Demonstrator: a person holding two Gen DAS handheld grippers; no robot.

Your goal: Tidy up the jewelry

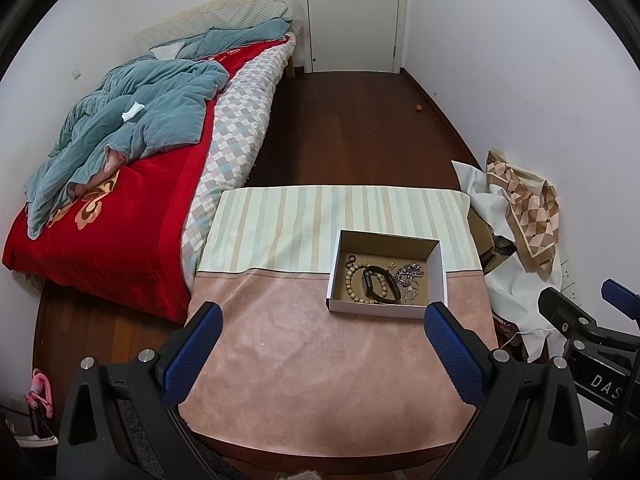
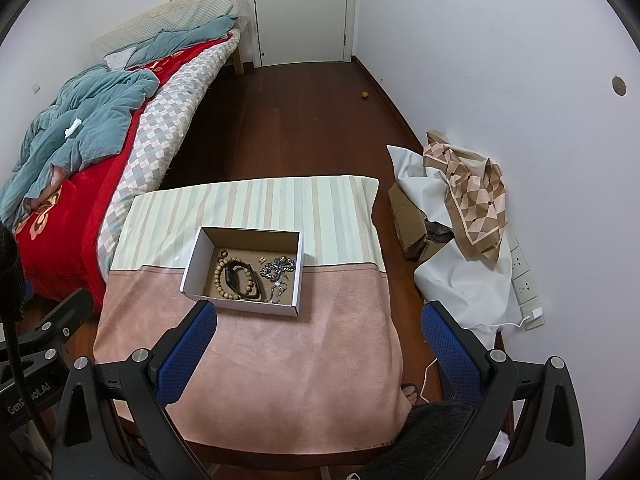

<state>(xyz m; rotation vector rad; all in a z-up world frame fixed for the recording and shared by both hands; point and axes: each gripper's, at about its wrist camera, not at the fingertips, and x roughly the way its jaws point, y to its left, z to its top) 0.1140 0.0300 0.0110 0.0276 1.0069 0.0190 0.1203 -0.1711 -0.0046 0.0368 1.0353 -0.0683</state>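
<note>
A shallow white cardboard box (image 1: 438,276) (image 2: 192,268) sits on the cloth-covered table (image 1: 304,360) (image 2: 280,360). Inside lie a wooden bead bracelet (image 1: 352,282) (image 2: 219,276), a black watch band (image 1: 380,286) (image 2: 244,278), a silver chain (image 1: 410,274) (image 2: 278,270), a small black ring (image 1: 351,259) (image 2: 223,255) and a tiny earring (image 1: 393,265) (image 2: 263,258). My left gripper (image 1: 324,312) is open and empty, held above the table just in front of the box. My right gripper (image 2: 320,312) is open and empty, in front of the box and to its right. The right gripper also shows in the left wrist view (image 1: 580,300).
A bed (image 1: 132,168) (image 2: 80,140) with a red blanket and blue quilt stands to the left. A pile of white and patterned cloth (image 1: 520,216) (image 2: 464,208) over cardboard lies on the floor at the right wall. A closed door (image 1: 352,16) (image 2: 300,12) is at the far end.
</note>
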